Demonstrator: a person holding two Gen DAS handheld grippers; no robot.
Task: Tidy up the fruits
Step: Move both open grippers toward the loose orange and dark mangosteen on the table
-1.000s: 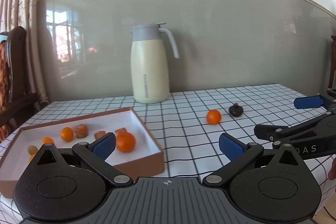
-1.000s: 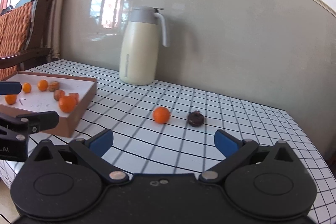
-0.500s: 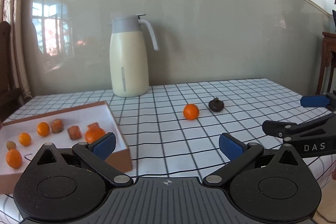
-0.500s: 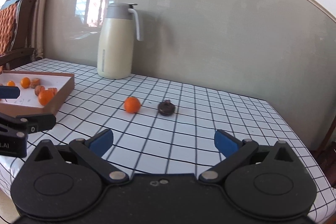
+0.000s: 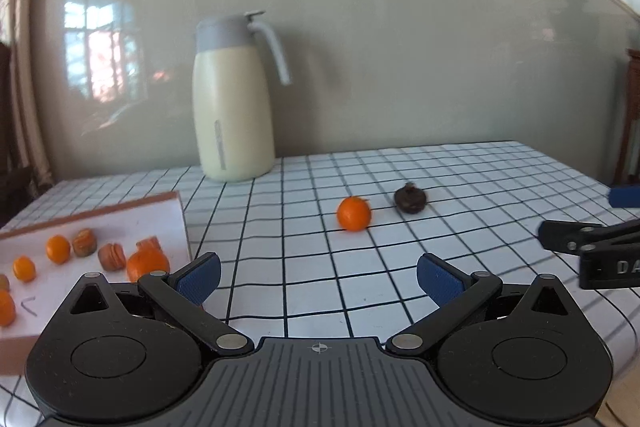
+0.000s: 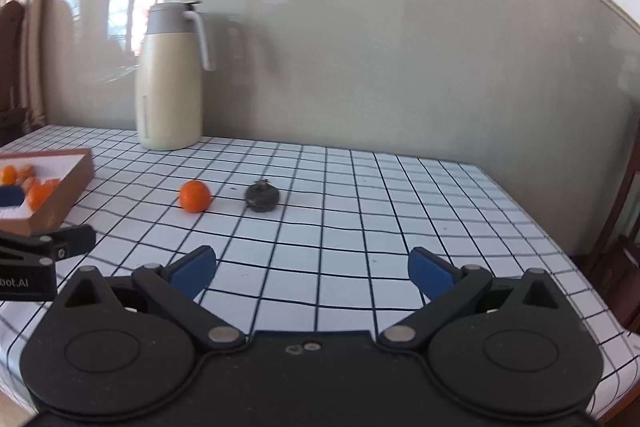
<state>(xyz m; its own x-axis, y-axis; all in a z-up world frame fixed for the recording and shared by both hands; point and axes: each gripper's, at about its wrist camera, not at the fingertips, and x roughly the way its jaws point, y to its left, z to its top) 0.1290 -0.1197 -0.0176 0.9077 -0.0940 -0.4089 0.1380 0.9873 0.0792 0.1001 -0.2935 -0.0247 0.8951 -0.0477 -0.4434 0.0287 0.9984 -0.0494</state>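
Round orange tangerine [image 5: 353, 213] beside dark purple mangosteen [image 5: 411, 200] on checked tablecloth [image 5: 460, 171]; left gripper [image 5: 319, 277] and right gripper [image 6: 312, 271] both spread wide, empty.

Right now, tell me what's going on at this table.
A person is sorting fruit with a pair of tongs in each hand. Both the left tongs and the right tongs are open and hold nothing. Several orange fruits lie in the box on the left. An orange and a dark fruit sit loose on the checked tablecloth, beside each other, in front of a jug.
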